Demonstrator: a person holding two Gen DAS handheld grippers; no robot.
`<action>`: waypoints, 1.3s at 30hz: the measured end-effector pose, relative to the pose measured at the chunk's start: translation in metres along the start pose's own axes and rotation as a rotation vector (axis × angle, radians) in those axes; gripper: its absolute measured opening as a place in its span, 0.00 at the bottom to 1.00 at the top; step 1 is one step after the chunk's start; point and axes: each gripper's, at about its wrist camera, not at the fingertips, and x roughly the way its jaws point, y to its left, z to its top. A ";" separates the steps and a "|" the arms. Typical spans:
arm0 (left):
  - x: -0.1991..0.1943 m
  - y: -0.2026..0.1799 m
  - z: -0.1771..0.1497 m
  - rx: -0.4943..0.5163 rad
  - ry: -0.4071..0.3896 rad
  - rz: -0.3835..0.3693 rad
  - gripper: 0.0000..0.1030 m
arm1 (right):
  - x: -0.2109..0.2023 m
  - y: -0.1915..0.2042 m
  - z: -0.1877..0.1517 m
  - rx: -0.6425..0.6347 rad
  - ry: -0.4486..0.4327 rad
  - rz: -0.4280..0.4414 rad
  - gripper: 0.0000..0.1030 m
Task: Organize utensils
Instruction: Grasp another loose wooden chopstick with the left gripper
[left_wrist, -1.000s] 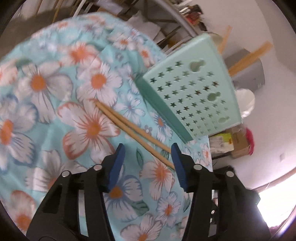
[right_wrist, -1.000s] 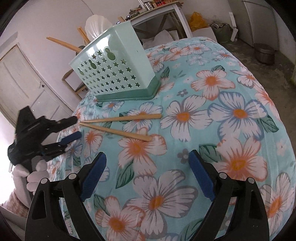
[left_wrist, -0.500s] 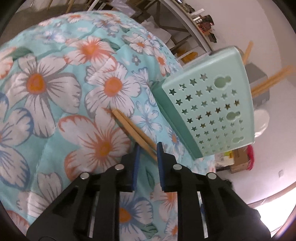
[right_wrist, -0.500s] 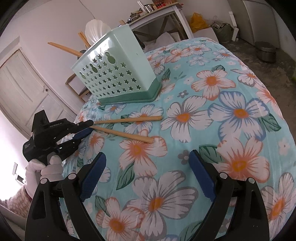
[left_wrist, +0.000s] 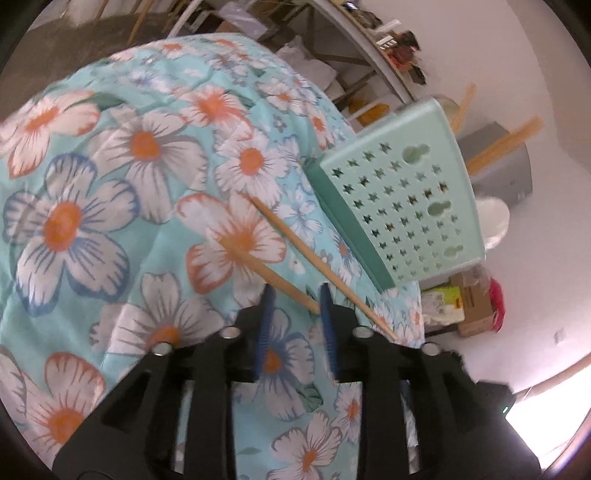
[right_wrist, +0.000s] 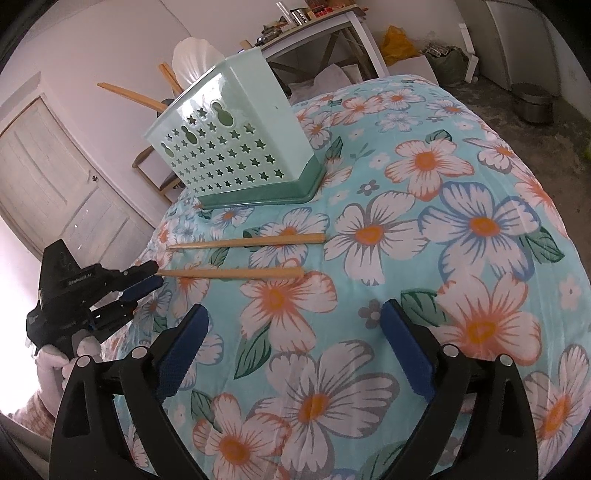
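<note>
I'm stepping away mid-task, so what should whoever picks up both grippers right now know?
Left gripper: jaws have just been opening; the end of the nearer wooden chopstick lies between them, unclamped.
Right gripper: open, empty, above the floral cloth.
Things: that chopstick and the farther wooden chopstick lie on the cloth before the mint-green star-holed plastic holder.
Done: some wooden sticks already stand in the holder.
Left: grip each chopstick and put it in the holder.

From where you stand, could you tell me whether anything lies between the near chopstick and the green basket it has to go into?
Yes: the other chopstick lies on the cloth between the near chopstick and the basket, roughly parallel to it. Lifted, it clears. The left gripper has the near chopstick's tip between its fingers; its jaws have just been opening.
</note>
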 end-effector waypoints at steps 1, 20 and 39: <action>0.001 0.004 0.002 -0.033 0.001 -0.013 0.34 | 0.000 0.000 0.000 0.000 0.000 0.000 0.89; 0.017 0.000 0.006 -0.075 -0.080 0.120 0.18 | 0.002 0.002 -0.001 -0.001 -0.008 0.015 0.94; -0.010 0.009 -0.015 0.094 -0.146 0.065 0.20 | 0.003 0.003 0.001 0.017 -0.012 -0.008 0.94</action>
